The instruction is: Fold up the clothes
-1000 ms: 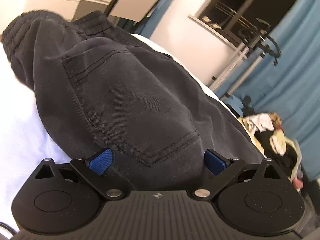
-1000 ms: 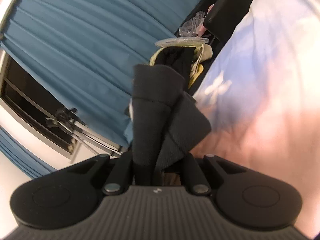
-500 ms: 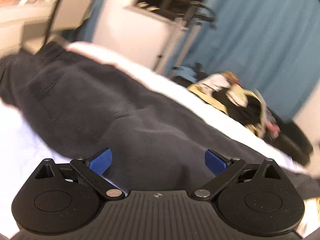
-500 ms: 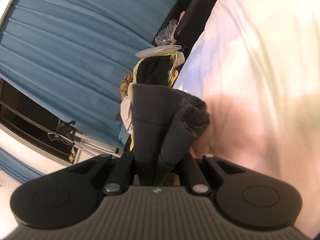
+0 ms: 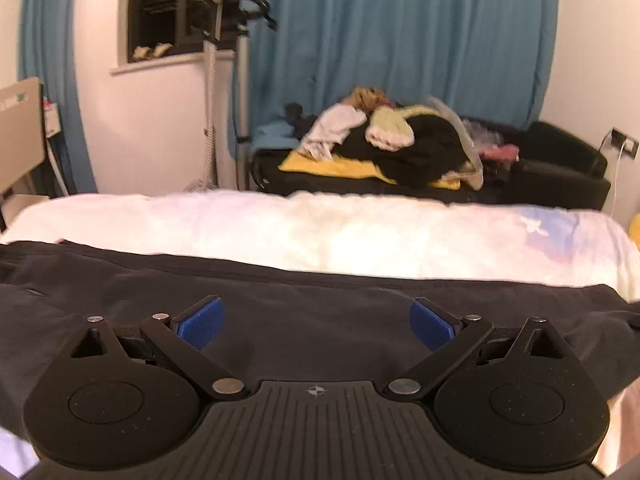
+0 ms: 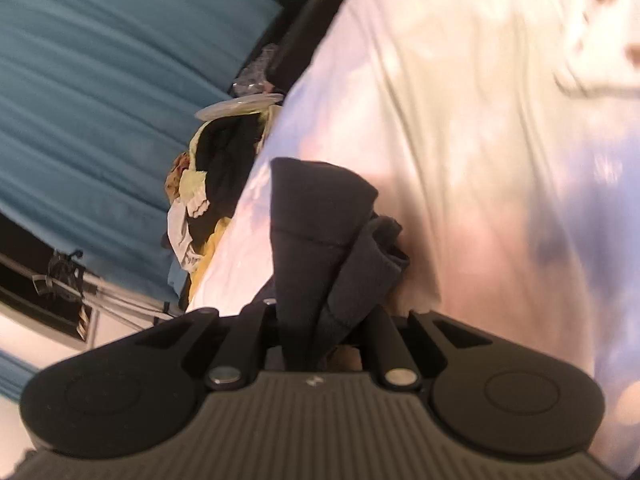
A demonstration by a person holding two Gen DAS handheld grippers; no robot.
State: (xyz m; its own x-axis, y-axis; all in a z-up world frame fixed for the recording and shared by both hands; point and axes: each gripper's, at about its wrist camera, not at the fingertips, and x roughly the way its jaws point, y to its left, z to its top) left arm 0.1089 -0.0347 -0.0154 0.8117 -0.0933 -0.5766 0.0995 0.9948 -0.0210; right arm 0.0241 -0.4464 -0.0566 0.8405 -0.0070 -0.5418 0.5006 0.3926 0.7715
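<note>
Progress: trousers (image 5: 280, 320) are lying spread on the bed (image 5: 320, 236); no finished fold is showing yet, so I judge the task to be early.
Done: garment is lying mostly flat, one end gathered into the right claw (image 6: 324, 320).
Left: folding the length over, squaring it, then the pile (image 5: 400, 148) far beyond the left claw (image 5: 316, 324), if it is part of the job.
Left claw: jaws are standing wide, blue pads (image 5: 200, 322) clear of the cloth, gripping nothing; trousers are lying just beneath and ahead of it.
Right claw: jaws are narrow and opening; a bunched dark end (image 6: 320, 232) is sitting between them, sticking up and forward.
Axis: trousers' long axis is running crosswise to the left claw, side to side.
Pointing: which end is the waist I cannot tell here.
</note>
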